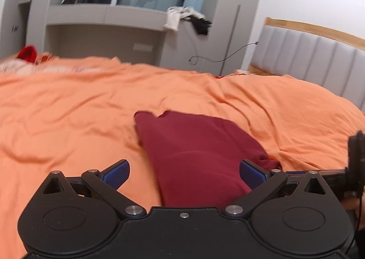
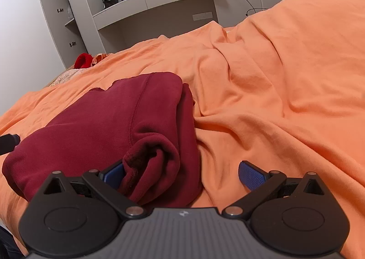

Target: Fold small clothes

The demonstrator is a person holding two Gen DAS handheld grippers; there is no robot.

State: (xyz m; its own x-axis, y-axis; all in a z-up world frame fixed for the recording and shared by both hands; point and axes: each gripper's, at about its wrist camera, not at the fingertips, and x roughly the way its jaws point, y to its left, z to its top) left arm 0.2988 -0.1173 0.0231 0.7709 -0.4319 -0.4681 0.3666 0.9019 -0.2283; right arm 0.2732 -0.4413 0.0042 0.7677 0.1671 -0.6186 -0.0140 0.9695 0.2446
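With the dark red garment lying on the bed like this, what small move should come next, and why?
Probably close the right hand-held gripper on the bunched cuff between its open jaws. The garment looks folded but that end is rumpled, and the left hand-held gripper is open and holds nothing.

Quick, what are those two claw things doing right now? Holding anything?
Left gripper: open, holding nothing; the maroon garment lies between its fingers.
Right gripper: open, not clamped; a rolled edge of the garment sits by one finger.
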